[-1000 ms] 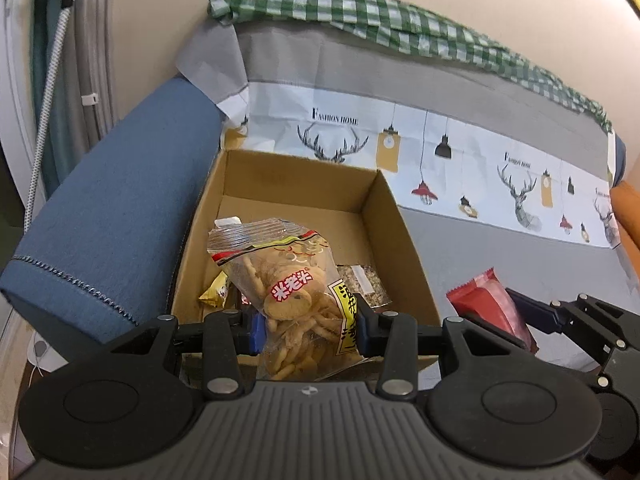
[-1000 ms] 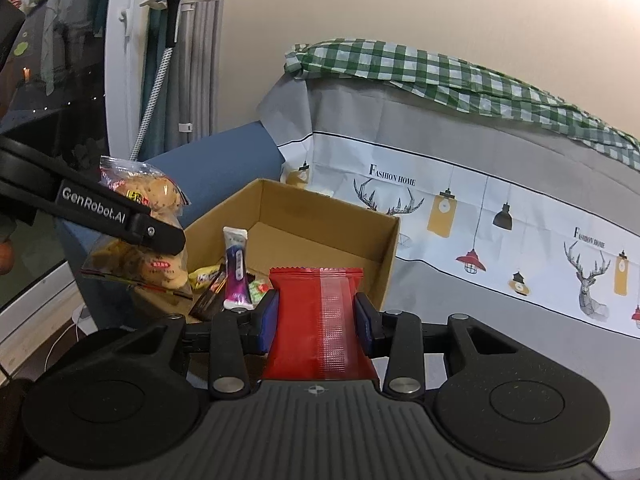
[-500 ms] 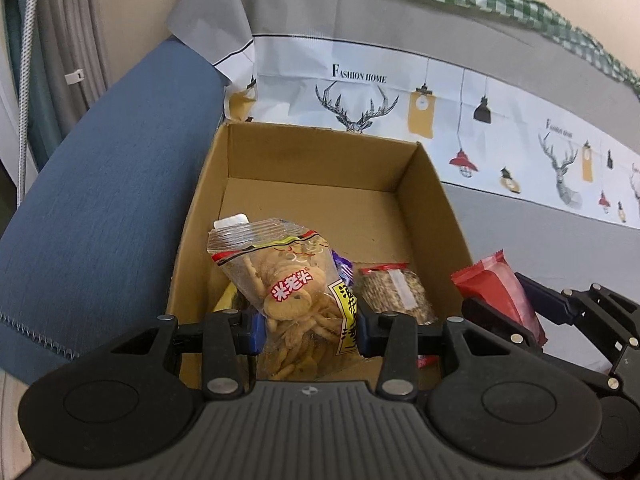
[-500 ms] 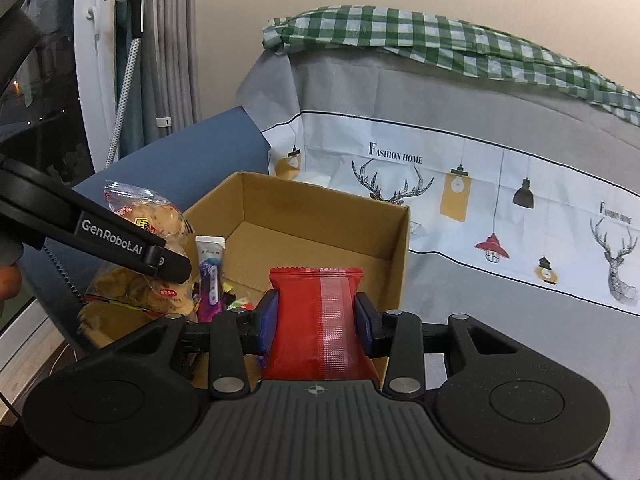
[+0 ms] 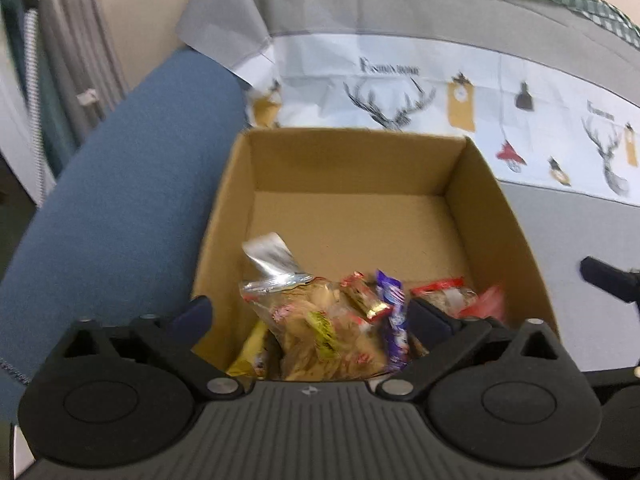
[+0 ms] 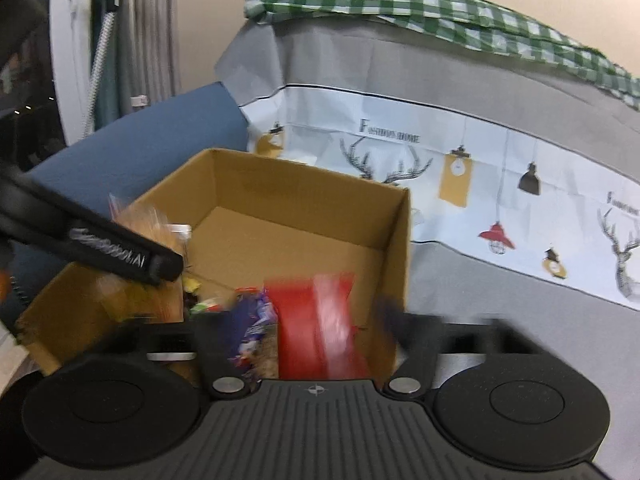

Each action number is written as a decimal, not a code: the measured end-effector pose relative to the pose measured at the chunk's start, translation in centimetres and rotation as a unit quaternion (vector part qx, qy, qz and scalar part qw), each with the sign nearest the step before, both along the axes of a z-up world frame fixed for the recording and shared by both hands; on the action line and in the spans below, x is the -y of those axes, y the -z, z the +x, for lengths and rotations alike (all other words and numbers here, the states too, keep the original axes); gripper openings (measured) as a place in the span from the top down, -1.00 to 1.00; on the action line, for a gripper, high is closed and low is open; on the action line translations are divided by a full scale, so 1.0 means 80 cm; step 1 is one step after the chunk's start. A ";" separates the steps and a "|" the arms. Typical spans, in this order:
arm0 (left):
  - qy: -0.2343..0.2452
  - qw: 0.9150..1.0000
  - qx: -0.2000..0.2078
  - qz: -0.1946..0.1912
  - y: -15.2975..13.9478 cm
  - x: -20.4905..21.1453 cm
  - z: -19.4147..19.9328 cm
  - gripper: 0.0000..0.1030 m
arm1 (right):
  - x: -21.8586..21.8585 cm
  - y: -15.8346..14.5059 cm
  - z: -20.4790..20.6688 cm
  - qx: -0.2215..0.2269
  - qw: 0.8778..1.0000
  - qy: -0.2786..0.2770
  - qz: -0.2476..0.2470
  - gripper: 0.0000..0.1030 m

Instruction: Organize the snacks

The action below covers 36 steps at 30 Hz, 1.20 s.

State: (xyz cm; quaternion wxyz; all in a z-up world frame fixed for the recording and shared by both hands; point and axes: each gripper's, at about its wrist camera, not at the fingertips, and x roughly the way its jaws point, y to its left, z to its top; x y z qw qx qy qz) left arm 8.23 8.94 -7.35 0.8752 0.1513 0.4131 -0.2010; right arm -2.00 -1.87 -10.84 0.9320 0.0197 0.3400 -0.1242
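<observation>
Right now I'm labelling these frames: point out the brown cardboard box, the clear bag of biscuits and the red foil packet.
brown cardboard box (image 5: 352, 162): left wrist view, inner back wall.
clear bag of biscuits (image 5: 316, 332): left wrist view, bag's middle.
red foil packet (image 6: 316, 328): right wrist view, packet's middle.

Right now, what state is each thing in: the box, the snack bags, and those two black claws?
Cardboard box: open-topped, far half bare.
Cookie bag: released, lying in the box.
Red packet: released, blurred, dropping into the box.
Left gripper: jaws opening, pads off the bag.
Right gripper: jaws opening, pads off the packet.
</observation>
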 end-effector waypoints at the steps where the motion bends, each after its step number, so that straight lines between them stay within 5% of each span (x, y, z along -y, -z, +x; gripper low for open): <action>1: 0.003 1.000 -0.002 0.003 0.000 -0.002 -0.002 -0.99 | -0.001 -0.002 -0.001 0.004 1.000 0.005 -0.007 -0.89; 9: -0.008 0.999 -0.042 0.018 -0.002 -0.043 -0.035 -0.99 | -0.017 -0.011 -0.049 -0.036 0.999 -0.013 0.000 -0.96; 15: -0.010 0.999 -0.033 0.036 -0.014 -0.072 -0.090 -0.99 | -0.036 -0.034 -0.115 -0.054 0.997 -0.011 0.044 -0.98; 24: 0.008 0.998 -0.009 0.056 -0.020 -0.084 -0.199 -0.99 | -0.063 -0.075 -0.187 -0.012 0.999 -0.011 0.027 -0.98; 36: 0.018 0.998 0.037 0.040 -0.058 -0.084 -0.260 -0.99 | -0.062 -0.108 -0.259 0.044 0.998 0.016 0.029 -0.98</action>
